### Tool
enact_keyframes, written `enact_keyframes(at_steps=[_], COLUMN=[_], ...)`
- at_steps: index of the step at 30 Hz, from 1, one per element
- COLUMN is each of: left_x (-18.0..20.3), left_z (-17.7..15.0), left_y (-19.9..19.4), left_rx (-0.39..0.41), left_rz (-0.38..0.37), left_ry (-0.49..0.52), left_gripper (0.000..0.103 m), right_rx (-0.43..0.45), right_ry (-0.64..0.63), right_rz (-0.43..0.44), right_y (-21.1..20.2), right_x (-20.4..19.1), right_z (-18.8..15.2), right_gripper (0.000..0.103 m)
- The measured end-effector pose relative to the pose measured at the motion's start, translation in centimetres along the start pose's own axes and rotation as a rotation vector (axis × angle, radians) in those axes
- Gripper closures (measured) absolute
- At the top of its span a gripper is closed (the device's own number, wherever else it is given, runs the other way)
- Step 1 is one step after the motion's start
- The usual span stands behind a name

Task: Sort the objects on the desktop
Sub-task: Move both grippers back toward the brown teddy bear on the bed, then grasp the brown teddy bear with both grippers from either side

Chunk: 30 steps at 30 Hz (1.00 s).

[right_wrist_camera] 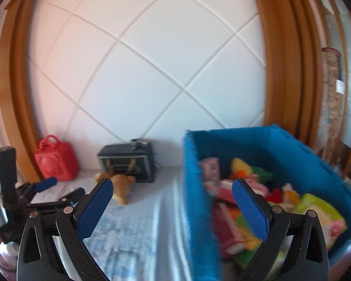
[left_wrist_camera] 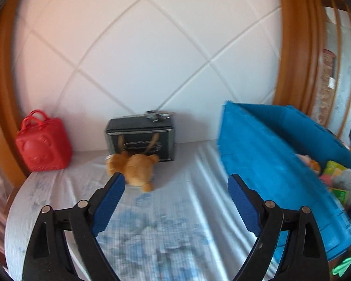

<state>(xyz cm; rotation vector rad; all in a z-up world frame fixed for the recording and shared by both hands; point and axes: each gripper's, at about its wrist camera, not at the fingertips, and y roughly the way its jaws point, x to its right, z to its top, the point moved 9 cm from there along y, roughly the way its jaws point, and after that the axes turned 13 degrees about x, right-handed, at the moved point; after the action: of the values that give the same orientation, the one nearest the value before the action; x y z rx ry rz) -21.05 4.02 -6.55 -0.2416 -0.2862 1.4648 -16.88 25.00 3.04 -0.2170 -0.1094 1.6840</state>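
Both grippers, left gripper [left_wrist_camera: 176, 182] and right gripper [right_wrist_camera: 173, 188], gape empty; plush bear [left_wrist_camera: 134, 169] lies left of the blue bin [left_wrist_camera: 269, 154], seemingly next to grab and drop in

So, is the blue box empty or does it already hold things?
Not empty. The blue box already holds many colourful toys and packets.
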Motion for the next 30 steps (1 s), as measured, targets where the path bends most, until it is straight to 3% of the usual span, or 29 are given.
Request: enact_keyframes(at_steps=[5,10,16,20,26,28,30], left_x=[-9.0,-14.9,-20.4,-21.8,-22.4,-22.4,-22.6], left_z=[-2.3,-4.4,-7.4,-8.9,-10.9,-13.0,-14.0], left_y=[3.2,8.2,18.7,26.5,37.7,39.8,39.0], left_rx=[-0.081,-0.160,-0.251,-0.296,-0.345,-0.413,-0.388], left_rz=[0.102,0.157,0.220,0.219,0.218,0.211,0.197], left_ry=[-0.015,-0.048,-0.077,-0.091,-0.102,-0.110,-0.145], left_gripper=[0.013,0.013,0.013,0.013,0.013,0.012,0.012], right_rx=[-0.108,-0.246,-0.371,-0.446,-0.483,-0.494,-0.506], right_ry=[-0.009,-0.036,-0.047,-0.062,-0.064,-0.061,-0.066], right_rz=[0.061,0.077,0.083,0.074,0.050,0.040,0.034], right_y=[7.0,15.7,27.0,35.5,42.0,42.8,43.4], right_x=[-7.7,-11.1,-13.2,-13.8,-12.8,-12.1,-11.9], right_z=[-2.5,-6.9,-12.6,-17.2,-21.1,-22.0,-22.7], right_gripper=[0.000,0.000,0.000,0.000,0.000,0.000,0.000])
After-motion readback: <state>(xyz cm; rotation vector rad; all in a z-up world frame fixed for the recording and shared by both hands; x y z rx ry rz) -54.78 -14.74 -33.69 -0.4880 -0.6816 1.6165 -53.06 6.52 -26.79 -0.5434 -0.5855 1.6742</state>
